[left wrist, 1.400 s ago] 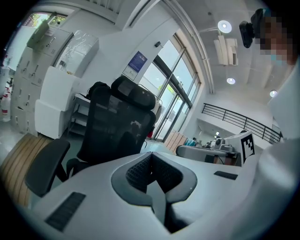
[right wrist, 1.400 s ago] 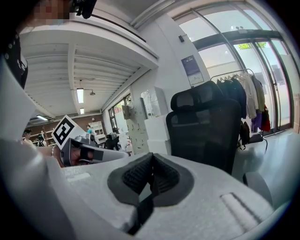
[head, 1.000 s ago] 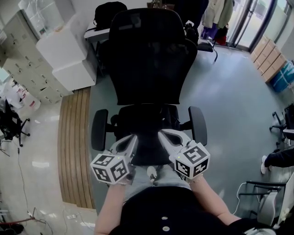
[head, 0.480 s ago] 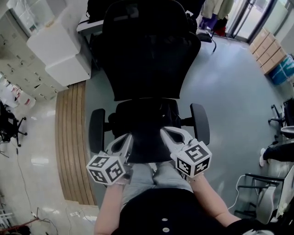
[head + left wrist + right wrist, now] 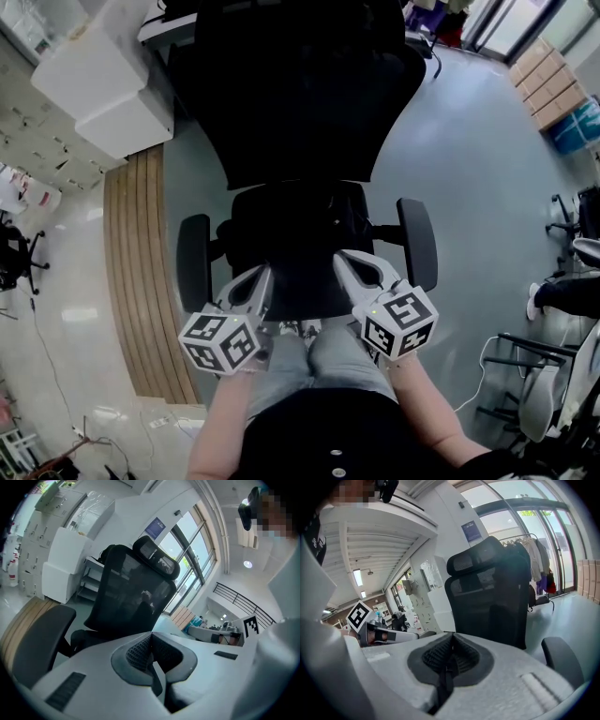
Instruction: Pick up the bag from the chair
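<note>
Left tool [image 5: 264, 274] and right tool [image 5: 343, 259] are both closed and empty, and on the black seat [image 5: 292, 220] just ahead no bag stands out; probably soft and light, best taken by its handle

The left hand-held gripper [image 5: 263, 274] and right hand-held gripper [image 5: 341, 260] point forward side by side, jaws closed, empty.

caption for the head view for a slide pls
Left hand-held gripper and right hand-held gripper, both shut and empty, at the front of a black office chair, seen from above.
</note>
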Motion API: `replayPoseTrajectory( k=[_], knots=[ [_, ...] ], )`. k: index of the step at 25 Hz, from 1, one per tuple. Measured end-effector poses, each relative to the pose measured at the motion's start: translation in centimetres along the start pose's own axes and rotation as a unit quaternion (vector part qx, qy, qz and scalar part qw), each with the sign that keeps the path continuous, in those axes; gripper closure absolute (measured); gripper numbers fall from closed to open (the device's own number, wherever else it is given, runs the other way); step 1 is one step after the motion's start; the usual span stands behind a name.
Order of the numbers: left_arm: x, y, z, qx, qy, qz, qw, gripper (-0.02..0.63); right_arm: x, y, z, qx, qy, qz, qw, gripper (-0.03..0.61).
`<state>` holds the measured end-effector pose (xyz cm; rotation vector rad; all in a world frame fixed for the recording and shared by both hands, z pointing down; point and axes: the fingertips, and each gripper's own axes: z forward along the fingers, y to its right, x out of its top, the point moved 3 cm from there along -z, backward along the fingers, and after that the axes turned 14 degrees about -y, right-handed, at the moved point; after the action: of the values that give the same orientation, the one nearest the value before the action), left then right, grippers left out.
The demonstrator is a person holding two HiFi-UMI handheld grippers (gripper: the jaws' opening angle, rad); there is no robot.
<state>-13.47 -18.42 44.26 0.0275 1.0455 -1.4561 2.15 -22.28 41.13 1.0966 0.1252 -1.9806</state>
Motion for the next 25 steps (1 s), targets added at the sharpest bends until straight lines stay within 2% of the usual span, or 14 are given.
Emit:
replayPoseTrajectory(
  k=[7,12,23,25],
  knots=[
    [-0.7,-2.5,1.8,0.002,-0.022,-0.006,0.9997,0.597,-0.8,2.0,2.5,-0.027,-0.007,0.03,0.999,0.578],
    [-2.1,-4.7,3.3,0.017,-0.035,-0.034,0.9987,0.597,-2.3,3.6,4.2,-0.032,-0.028,0.046,0.998,0.578],
    [-4.3,-8.7,6.7,0.061,-0.06,-0.068,0.994,0.594,-7.5,7.4,5.8,-0.062,-0.08,0.073,0.992,0.578],
    [-4.8,-9.4,7.2,0.068,-0.057,-0.08,0.9929,0.526,-8.2,8.1,6.2,-0.066,-0.086,0.078,0.991,0.578]
  ],
)
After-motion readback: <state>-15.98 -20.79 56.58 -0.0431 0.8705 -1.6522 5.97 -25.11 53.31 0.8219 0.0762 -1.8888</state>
